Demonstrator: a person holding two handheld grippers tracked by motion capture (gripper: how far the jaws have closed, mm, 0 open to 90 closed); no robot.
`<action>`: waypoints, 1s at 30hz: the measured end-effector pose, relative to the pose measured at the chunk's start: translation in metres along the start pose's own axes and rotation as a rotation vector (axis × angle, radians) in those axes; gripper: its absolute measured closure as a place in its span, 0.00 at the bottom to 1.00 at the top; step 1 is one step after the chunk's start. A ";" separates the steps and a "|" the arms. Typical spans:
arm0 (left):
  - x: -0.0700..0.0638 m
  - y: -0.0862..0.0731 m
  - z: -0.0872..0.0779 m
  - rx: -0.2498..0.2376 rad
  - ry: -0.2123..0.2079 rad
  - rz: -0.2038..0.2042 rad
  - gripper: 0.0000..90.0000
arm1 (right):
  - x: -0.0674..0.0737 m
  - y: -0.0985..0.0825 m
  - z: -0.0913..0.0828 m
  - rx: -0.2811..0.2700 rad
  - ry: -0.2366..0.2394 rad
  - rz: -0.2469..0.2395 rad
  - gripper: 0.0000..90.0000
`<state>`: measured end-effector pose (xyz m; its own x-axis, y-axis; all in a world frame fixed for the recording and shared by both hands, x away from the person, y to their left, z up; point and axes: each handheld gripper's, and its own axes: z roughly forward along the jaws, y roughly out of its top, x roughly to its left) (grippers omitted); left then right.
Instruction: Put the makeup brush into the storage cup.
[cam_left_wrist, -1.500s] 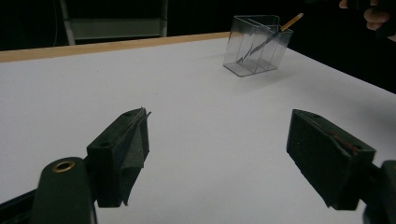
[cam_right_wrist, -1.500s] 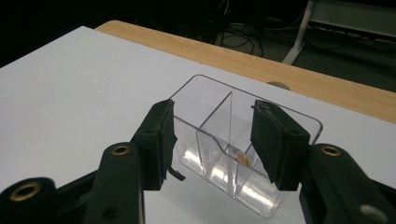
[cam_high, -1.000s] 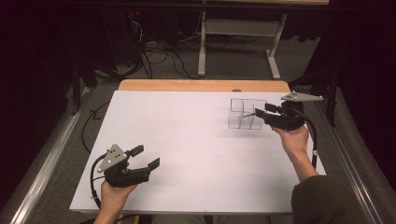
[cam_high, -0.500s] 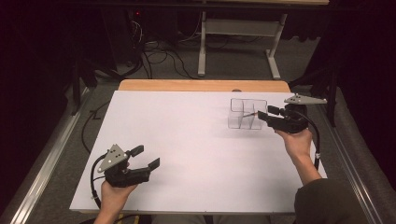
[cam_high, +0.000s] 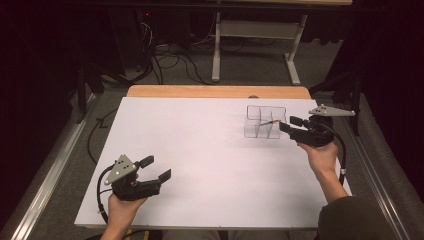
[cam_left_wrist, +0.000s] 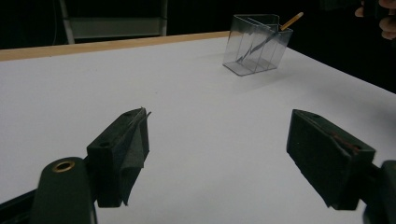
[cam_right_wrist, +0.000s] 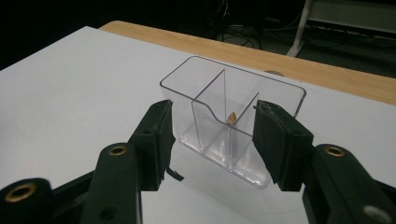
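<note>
The right gripper (cam_right_wrist: 212, 140) is hovering with fingers half open, empty, beside the clear organizer (cam_right_wrist: 233, 116) holding a pencil (cam_left_wrist: 290, 22) on the surface (cam_high: 200, 145). The left gripper (cam_high: 157, 170) is waiting wide open, holding nothing. Risk: a nudge is likely tipping the light organizer.

You see a clear divided organizer (cam_high: 265, 121) standing upright on the white tabletop (cam_high: 200, 150), toward its far right. A pencil (cam_left_wrist: 290, 21) leans tilted inside it, its end poking above the rim.
</note>
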<state>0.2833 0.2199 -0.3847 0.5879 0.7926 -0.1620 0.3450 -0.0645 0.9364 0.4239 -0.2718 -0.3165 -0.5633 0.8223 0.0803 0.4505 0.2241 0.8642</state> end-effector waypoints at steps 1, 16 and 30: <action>0.000 0.000 0.000 0.000 0.000 0.000 0.24 | 0.000 -0.001 -0.001 0.000 -0.001 0.002 0.55; 0.000 0.000 0.000 0.002 -0.001 0.001 0.24 | -0.003 -0.011 -0.010 -0.007 -0.002 0.009 0.53; 0.000 0.000 0.000 0.001 -0.001 0.000 0.24 | -0.004 -0.019 -0.016 -0.008 0.006 0.014 0.53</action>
<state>0.2831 0.2196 -0.3848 0.5884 0.7921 -0.1622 0.3456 -0.0650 0.9361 0.4061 -0.2876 -0.3247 -0.5610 0.8223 0.0956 0.4531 0.2083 0.8668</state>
